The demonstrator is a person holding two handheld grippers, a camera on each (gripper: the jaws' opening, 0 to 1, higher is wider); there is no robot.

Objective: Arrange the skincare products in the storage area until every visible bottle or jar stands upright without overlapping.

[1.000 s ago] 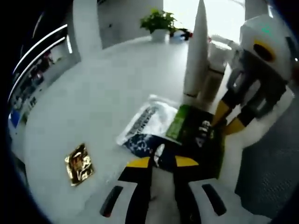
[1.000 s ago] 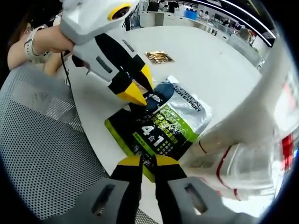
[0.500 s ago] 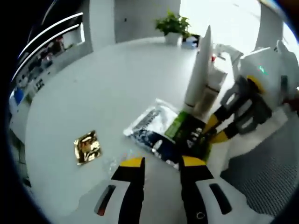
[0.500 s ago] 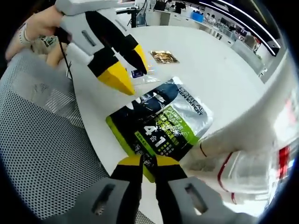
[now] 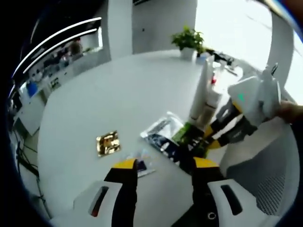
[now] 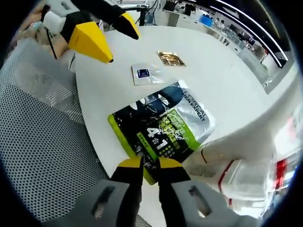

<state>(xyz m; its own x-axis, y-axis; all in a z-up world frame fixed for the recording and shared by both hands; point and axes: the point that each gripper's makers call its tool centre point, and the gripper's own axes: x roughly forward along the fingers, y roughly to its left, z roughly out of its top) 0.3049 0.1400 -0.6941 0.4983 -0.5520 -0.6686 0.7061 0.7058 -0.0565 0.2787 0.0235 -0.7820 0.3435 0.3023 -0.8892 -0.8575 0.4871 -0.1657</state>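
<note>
White round tabletop [image 5: 118, 94] under your claws, green-and-black sachet pack [image 6: 161, 127] lying flat just ahead of your right claw [image 6: 150, 163], jaws pinched on its near edge, white tube [image 5: 201, 90] upright beyond it, your left claw [image 5: 161, 165] spread open above the small clear sachet [image 5: 142, 163], gold sachet [image 5: 108, 143] further left.

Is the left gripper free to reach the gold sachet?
Probably yes: the left gripper is open, and bare table lies between it and the gold sachet.
</note>
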